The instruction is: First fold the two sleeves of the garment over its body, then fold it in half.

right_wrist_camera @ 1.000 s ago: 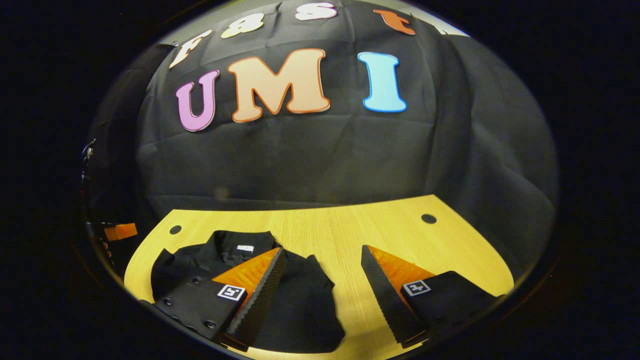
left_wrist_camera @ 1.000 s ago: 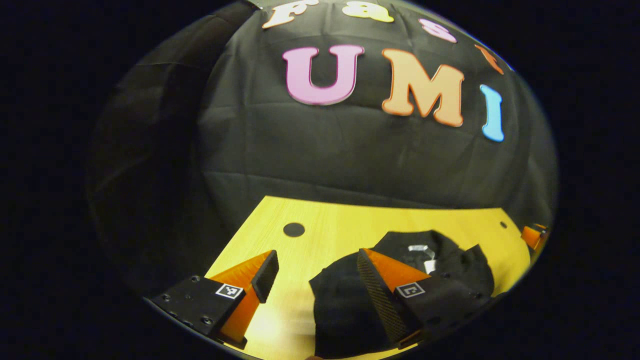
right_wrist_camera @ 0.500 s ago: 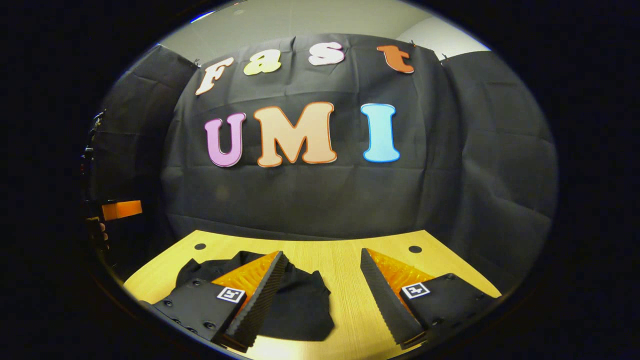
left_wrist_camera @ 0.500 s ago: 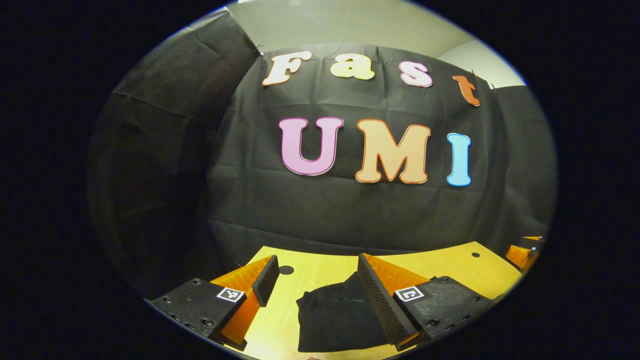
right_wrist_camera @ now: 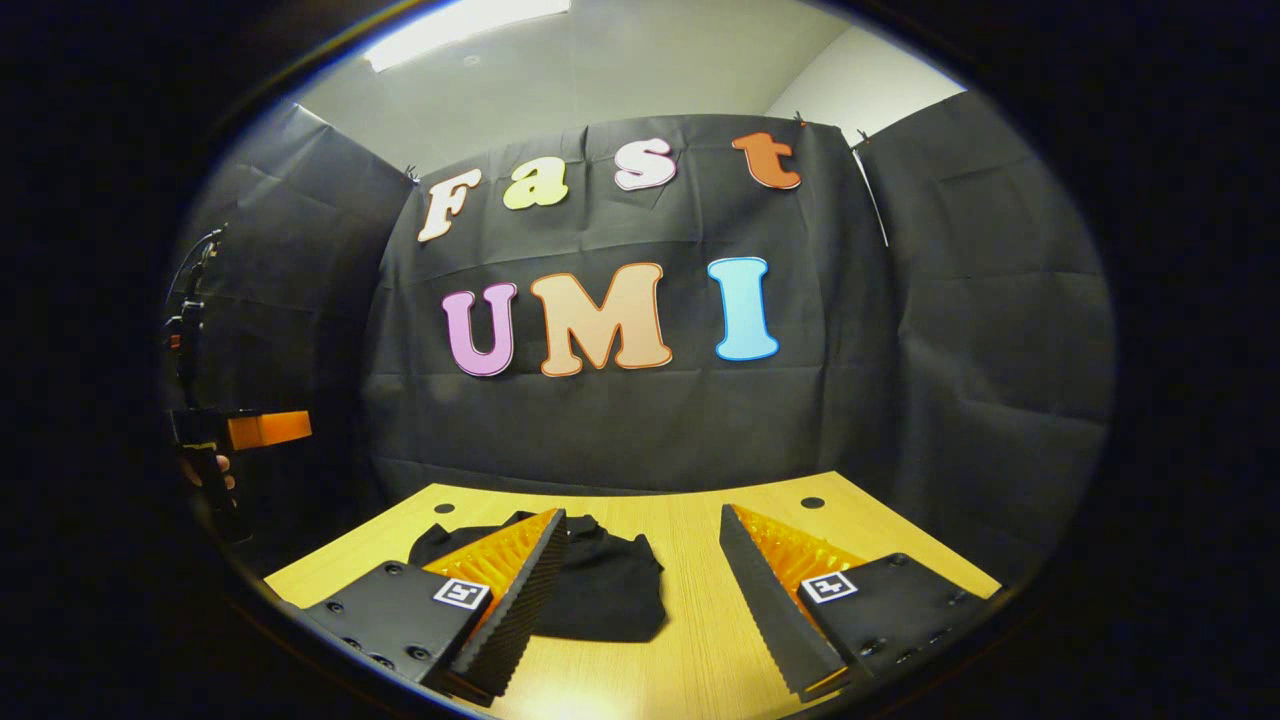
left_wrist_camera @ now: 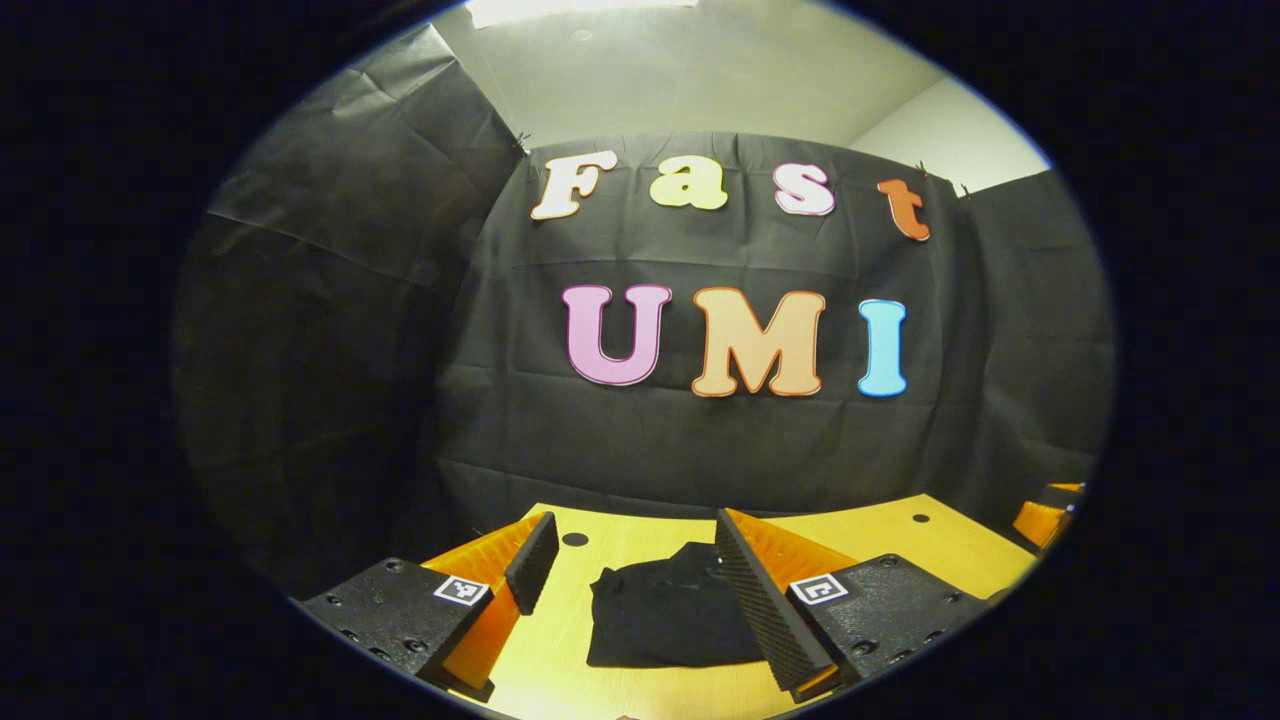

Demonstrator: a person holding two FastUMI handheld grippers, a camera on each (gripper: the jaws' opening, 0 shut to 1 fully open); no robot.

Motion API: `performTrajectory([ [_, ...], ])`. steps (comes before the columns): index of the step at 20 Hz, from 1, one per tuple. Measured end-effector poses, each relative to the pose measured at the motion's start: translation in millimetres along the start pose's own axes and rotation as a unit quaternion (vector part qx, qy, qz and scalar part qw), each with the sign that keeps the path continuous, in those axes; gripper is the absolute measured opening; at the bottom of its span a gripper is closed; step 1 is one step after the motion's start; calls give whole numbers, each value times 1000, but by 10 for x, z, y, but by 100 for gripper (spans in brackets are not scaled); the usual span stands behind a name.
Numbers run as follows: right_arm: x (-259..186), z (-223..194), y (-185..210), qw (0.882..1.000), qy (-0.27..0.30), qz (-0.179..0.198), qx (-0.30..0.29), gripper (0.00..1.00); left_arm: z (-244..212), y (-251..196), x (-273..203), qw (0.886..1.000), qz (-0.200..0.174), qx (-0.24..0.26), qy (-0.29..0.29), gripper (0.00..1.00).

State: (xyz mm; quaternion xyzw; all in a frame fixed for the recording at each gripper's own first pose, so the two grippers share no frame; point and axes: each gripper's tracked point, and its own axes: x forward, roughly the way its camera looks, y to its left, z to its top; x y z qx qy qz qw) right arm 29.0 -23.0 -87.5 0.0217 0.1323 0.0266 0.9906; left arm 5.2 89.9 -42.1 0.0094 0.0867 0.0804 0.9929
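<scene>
While garment (left_wrist_camera: 665, 620): lies folded, compact, on table (right_wrist_camera: 690, 640)
Left gripper (left_wrist_camera: 630, 580): fingers apart, holding nothing
Right gripper (right_wrist_camera: 640, 590): fingers apart, holding nothing

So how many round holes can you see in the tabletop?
2. One hole is at the far left corner, beyond the garment; the other hole is at the far right. The garment may hide more.

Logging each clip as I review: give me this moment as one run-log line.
garment: folded bundle on table | left gripper: open, holds nothing | right gripper: open, holds nothing | both clear of cloth
</scene>
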Motion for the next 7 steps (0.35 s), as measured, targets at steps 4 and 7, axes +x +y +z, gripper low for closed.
performTrajectory([
  [4, -274, 132, 13, 1000, -21, 4, -8, 93, 230, -8, -187, 1000, 0, -2, -14, 92],
  [7, -412, 186, 18, 999, -33, 7, -16, 93, 373, -23, -273, 1000, -3, 5, -28, 92],
])
